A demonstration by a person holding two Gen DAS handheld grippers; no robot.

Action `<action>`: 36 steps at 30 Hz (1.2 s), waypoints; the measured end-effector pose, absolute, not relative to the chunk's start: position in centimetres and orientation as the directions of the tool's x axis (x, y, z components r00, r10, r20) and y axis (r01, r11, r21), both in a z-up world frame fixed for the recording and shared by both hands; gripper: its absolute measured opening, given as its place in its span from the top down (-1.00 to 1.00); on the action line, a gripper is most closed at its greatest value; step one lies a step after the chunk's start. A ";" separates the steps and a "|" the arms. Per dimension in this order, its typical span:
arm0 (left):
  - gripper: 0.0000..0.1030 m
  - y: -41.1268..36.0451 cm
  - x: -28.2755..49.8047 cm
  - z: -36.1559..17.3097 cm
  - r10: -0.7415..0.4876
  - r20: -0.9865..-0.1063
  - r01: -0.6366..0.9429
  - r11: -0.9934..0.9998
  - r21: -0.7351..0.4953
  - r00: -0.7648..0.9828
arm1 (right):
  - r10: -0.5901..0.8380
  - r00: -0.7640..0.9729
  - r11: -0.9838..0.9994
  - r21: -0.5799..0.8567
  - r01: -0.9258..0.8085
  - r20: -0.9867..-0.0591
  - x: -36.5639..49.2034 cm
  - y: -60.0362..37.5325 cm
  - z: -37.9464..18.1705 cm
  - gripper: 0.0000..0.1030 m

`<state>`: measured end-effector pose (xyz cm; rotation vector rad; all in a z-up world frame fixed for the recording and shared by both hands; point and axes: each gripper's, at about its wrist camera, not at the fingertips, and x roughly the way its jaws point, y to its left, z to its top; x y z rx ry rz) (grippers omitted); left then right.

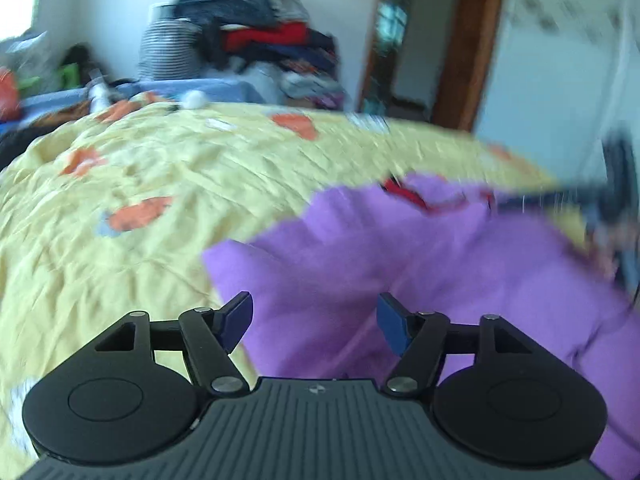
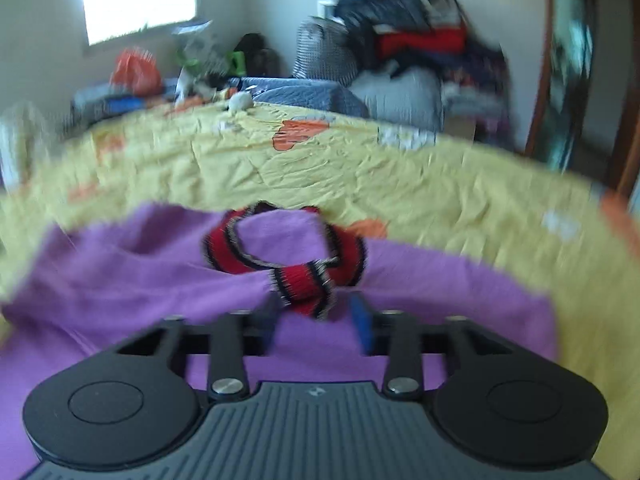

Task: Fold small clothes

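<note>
Small purple knit sweater [image 2: 140, 280] with red-and-black striped collar [image 2: 288, 256] lay spread on the yellow quilted bedspread with orange patches [image 1: 120, 184]. Left gripper [image 1: 315, 322]: jaws apart, over the purple fabric near its edge, gripping nothing. Right gripper [image 2: 316, 320]: jaws apart, a striped cuff [image 2: 304, 288] just ahead of the gap; couldn't tell contact through the blur. Heap of clothes [image 1: 256, 28] was piled past the bed.

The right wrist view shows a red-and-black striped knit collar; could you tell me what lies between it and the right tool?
In the right wrist view, only purple knit sweater fabric lies between the collar and the right tool.
</note>
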<state>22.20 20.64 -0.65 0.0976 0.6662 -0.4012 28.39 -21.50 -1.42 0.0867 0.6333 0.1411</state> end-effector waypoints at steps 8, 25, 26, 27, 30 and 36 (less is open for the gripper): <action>-0.50 14.3 21.4 -4.0 -0.396 -0.682 0.602 0.795 0.080 0.614 | 0.409 0.707 0.737 0.666 0.117 -0.577 30.7 -27.2 -3.1 -0.22; -0.82 21.2 22.0 -3.0 -0.377 -0.625 0.385 0.914 -0.130 0.683 | 0.347 0.711 0.727 0.654 0.208 -0.612 29.1 -26.1 -4.5 -0.69; -0.79 22.7 23.4 -3.3 -0.389 -0.633 0.317 0.920 -0.230 0.670 | 0.362 0.722 0.705 0.680 0.201 -0.590 29.2 -26.6 -4.8 -0.67; -0.76 24.1 24.5 -3.7 -0.411 -0.636 0.256 0.910 -0.326 0.653 | 0.377 0.721 0.689 0.696 0.200 -0.581 29.4 -26.9 -5.2 -0.63; -0.66 25.9 26.5 -4.4 -0.439 -0.642 0.170 0.883 -0.437 0.628 | 0.419 0.715 0.694 0.705 0.146 -0.560 30.9 -26.4 -5.6 -0.26; -0.84 25.5 28.3 -4.8 -0.446 -0.669 0.114 0.871 -0.479 0.594 | 0.404 0.695 0.801 0.597 0.046 -0.595 31.9 -23.5 -4.8 0.90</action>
